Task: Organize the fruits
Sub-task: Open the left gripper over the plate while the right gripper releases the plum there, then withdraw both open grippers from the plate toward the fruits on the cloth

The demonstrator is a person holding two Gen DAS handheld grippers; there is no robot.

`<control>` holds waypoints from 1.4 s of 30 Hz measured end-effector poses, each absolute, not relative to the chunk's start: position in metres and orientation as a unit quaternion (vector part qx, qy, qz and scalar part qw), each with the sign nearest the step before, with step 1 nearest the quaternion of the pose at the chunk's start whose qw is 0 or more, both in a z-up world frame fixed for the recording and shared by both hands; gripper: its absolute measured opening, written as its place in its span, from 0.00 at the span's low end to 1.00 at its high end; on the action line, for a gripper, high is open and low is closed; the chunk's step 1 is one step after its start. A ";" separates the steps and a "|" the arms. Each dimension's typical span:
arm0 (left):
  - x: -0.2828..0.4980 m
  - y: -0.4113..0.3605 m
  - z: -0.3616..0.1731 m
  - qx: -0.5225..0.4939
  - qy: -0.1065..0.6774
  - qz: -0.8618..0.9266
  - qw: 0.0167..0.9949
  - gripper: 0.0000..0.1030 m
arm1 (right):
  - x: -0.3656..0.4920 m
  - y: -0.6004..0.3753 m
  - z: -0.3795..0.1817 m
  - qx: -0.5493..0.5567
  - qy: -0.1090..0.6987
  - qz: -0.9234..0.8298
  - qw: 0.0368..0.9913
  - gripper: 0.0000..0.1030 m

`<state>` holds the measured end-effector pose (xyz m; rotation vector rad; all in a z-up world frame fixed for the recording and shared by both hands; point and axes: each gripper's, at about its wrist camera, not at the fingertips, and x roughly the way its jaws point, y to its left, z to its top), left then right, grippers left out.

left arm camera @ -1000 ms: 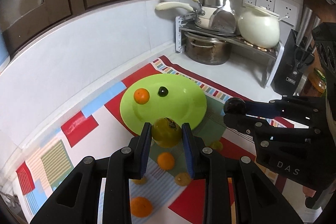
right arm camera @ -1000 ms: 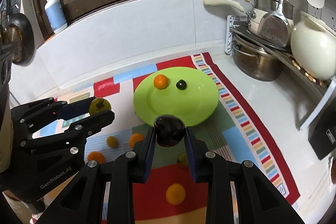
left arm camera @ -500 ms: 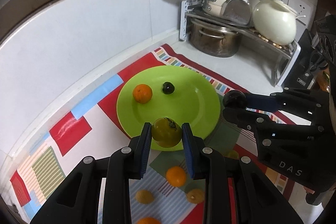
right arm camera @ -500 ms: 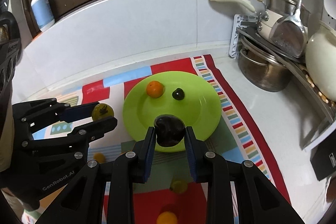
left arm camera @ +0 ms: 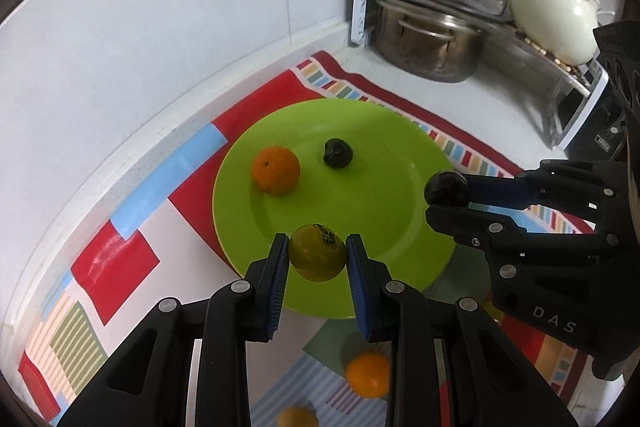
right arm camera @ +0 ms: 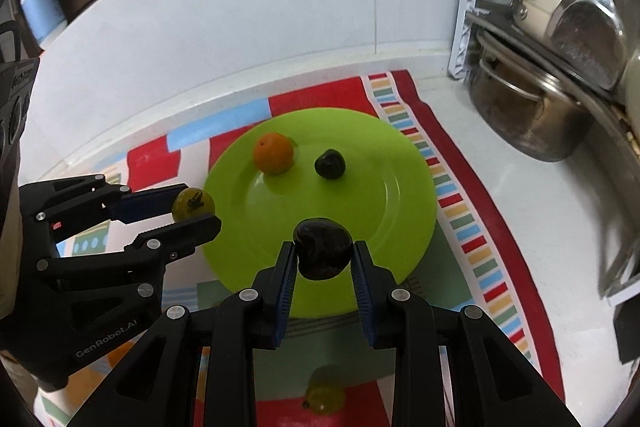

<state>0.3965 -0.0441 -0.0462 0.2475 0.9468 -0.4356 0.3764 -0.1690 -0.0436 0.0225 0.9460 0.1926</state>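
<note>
Left wrist view: the left gripper (left arm camera: 318, 257) is clamping a round yellow-green fruit (left arm camera: 317, 257) between its blue-padded fingers, holding it over the near rim of the round lime-green plate (left arm camera: 384, 227). On that plate an orange mandarin (left arm camera: 275, 170) and a small dark plum-like fruit (left arm camera: 338, 153) are sitting near each other, not touching. Over at the right, the right gripper (left arm camera: 448, 197) is pinching a dark purple round fruit (left arm camera: 446, 188) above the plate's right edge. Below the plate, on the colourful patchwork mat (left arm camera: 116, 267), another small orange fruit (left arm camera: 368, 374) and a blurred yellowish fruit (left arm camera: 297, 416) are lying loose. A steel pot (left arm camera: 428, 41) is standing under the rack in the far corner.

Right wrist view: the right gripper (right arm camera: 323, 257) is squeezing the dark purple fruit (right arm camera: 323, 254) over the plate's (right arm camera: 400, 219) near edge. The left gripper (right arm camera: 196, 213) is coming in from the left, gripping the yellow-green fruit (right arm camera: 193, 203) just beside the plate's left rim. The mandarin (right arm camera: 273, 153) and the small dark fruit (right arm camera: 329, 164) are resting on the far half of the plate. One yellow-green fruit (right arm camera: 324, 395) is lying on the mat (right arm camera: 472, 227) below the fingers.
</note>
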 end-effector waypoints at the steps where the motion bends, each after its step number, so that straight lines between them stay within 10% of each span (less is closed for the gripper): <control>1: 0.399 -0.044 -0.049 0.119 0.453 -0.207 0.859 0.28 | 0.379 -0.169 -0.046 0.011 0.457 0.093 0.885 0.28; 15: 0.421 -0.047 -0.071 0.118 0.476 -0.205 0.847 0.28 | 0.402 -0.169 -0.069 0.020 0.475 0.106 0.873 0.28; 42: 0.330 -0.012 0.002 0.077 0.397 -0.182 0.896 0.60 | 0.326 -0.163 -0.013 0.036 0.416 0.105 0.902 0.39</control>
